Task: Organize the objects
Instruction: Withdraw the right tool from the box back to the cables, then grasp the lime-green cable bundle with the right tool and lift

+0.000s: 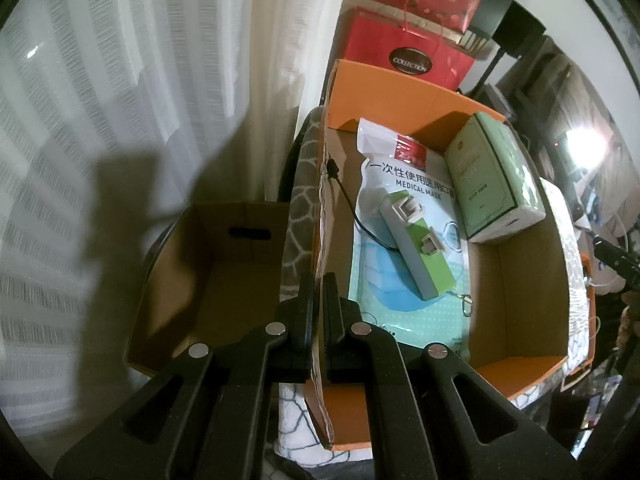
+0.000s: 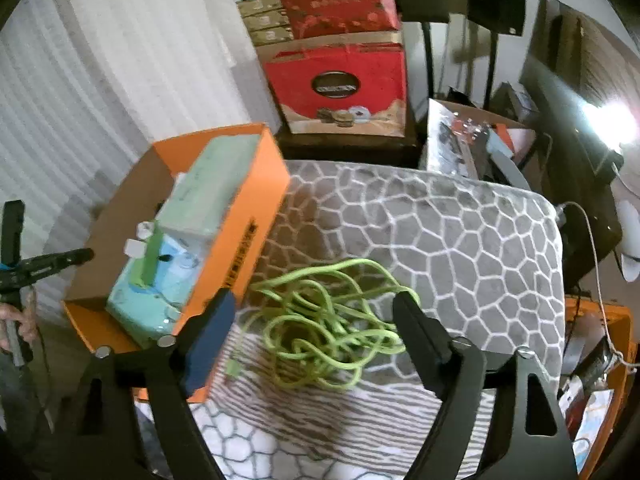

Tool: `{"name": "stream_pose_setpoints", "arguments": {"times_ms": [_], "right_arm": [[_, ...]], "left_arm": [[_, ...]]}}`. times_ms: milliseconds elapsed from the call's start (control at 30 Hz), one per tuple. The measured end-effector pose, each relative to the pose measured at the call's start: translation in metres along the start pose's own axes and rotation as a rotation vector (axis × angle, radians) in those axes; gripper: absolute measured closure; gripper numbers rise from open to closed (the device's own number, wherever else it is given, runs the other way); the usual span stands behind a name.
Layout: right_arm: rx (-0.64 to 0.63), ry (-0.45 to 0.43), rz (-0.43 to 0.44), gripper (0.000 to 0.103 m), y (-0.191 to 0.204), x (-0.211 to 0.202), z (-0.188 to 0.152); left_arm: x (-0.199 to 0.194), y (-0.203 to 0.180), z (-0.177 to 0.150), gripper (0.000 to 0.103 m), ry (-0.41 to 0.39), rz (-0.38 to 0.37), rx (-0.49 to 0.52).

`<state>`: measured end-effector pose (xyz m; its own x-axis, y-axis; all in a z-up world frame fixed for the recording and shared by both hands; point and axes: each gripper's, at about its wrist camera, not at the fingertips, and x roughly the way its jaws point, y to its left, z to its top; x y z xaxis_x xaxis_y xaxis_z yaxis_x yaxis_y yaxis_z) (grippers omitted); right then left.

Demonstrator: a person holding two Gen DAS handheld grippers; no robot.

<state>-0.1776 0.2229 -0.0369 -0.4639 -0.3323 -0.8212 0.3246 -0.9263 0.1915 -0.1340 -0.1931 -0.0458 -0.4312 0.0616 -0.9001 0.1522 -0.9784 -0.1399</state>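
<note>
Left wrist view: we see the left tool [image 1: 318,312] pinching the orange box [image 1: 456,100] wall, likely steadying it (mask pack, green box inside). Right wrist view: the right tool [image 2: 316,324] stands spread around the green cable [image 2: 320,320] on the cushion [image 2: 460,240], beside the box.

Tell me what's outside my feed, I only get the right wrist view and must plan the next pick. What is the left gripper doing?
Observer: The left gripper is shut on the orange box side wall.
Operator: What lies flat under the green-and-white device?
Observer: A medical mask pack, lying on the box floor.
Operator: Anything beyond that box?
Observer: An open brown cardboard box, nothing visible inside.
</note>
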Motion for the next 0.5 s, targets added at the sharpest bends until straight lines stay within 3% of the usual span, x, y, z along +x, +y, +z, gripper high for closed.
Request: {"name": "stream_pose_setpoints", "arguments": {"times_ms": [300,500], "right_arm": [[0.044,0.062,-0.036,0.014,-0.026,0.027,-0.014],[0.028,0.102,-0.012,0.014,-0.028,0.052,-0.025]], "left_arm": [[0.0,0.0,0.0,0.1,0.0,-0.001,-0.001],[-0.001,-0.001,0.0,0.1,0.0,-0.004,-0.002]]}}
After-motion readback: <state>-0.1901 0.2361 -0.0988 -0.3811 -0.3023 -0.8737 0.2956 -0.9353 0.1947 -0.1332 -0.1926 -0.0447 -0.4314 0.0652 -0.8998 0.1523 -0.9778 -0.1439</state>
